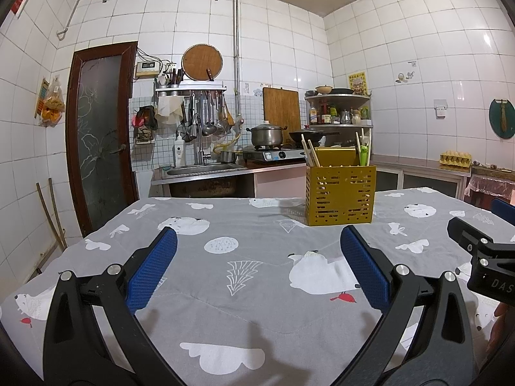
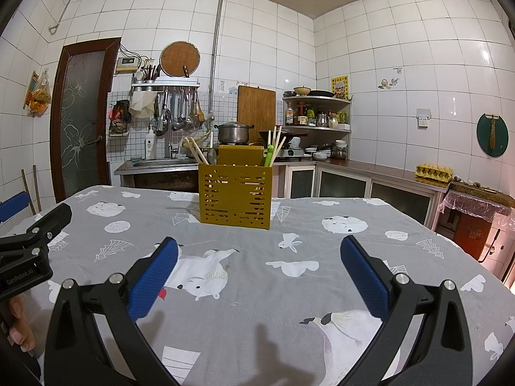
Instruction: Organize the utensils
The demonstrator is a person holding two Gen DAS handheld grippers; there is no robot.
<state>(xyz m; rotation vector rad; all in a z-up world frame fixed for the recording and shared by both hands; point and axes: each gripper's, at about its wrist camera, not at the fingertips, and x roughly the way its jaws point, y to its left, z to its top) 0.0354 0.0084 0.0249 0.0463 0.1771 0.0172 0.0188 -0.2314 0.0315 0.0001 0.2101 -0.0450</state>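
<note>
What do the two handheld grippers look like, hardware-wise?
The left gripper and right gripper look identical: black forked plastic arms joined by silver pivot bolts, each carrying flat blue fingers with a ribbed, textured face. The left gripper's body has white "GenRobot.AI" lettering, seen from the right wrist view; the right's shows "DAS". No cables are visible. Bare fingertips show, no sleeves.

Right tool (image 2: 259, 265) agape; utensil holder (image 2: 236, 197) on tablecloth (image 2: 322, 289)

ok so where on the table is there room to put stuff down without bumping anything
The tablecloth is bare between the yellow utensil holder and the open right gripper, and also to the holder's right toward the table edge. The near left is tighter: the open left gripper sits there.
</note>
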